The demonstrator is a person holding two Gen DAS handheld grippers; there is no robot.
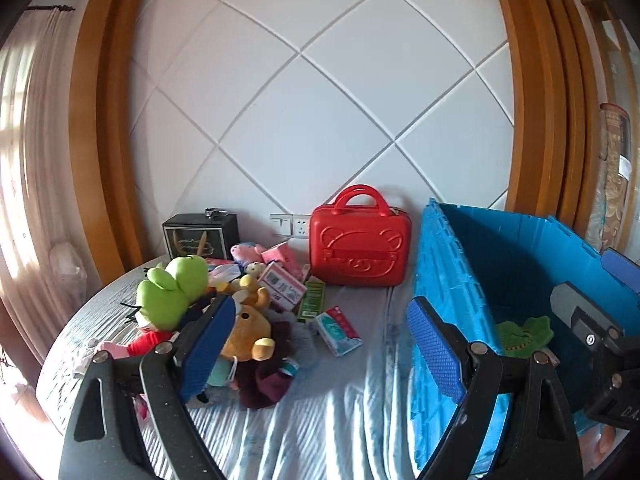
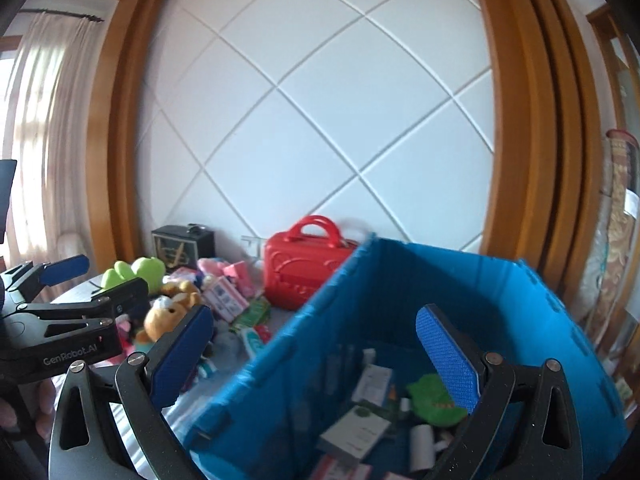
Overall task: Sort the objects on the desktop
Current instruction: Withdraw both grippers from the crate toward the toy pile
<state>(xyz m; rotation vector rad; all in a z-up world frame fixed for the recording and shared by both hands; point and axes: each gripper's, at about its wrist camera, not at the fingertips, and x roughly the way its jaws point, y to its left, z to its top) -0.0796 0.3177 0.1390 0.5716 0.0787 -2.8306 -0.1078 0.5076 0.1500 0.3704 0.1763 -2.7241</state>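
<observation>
Plush toys and small boxes (image 1: 240,304) are heaped toward the far left of the striped bed (image 1: 340,408), ahead and slightly left of the left gripper (image 1: 320,344), whose jaws are spread with nothing between them. The right gripper (image 2: 316,356), equally spread and empty, is held over the blue crate (image 2: 360,280) at the bed's right edge, so the left is judged nearer. A red case (image 1: 360,240) stands against the quilted white wall (image 1: 312,100).

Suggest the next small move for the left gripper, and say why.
Probably swing the left gripper toward the pile of plush toys and small cartons and line up on the white-and-teal carton. Its fingers stand open with nothing between them, the carton lies apart at the pile's near edge, and the blue plastic crate beside it already holds sorted items.
</observation>
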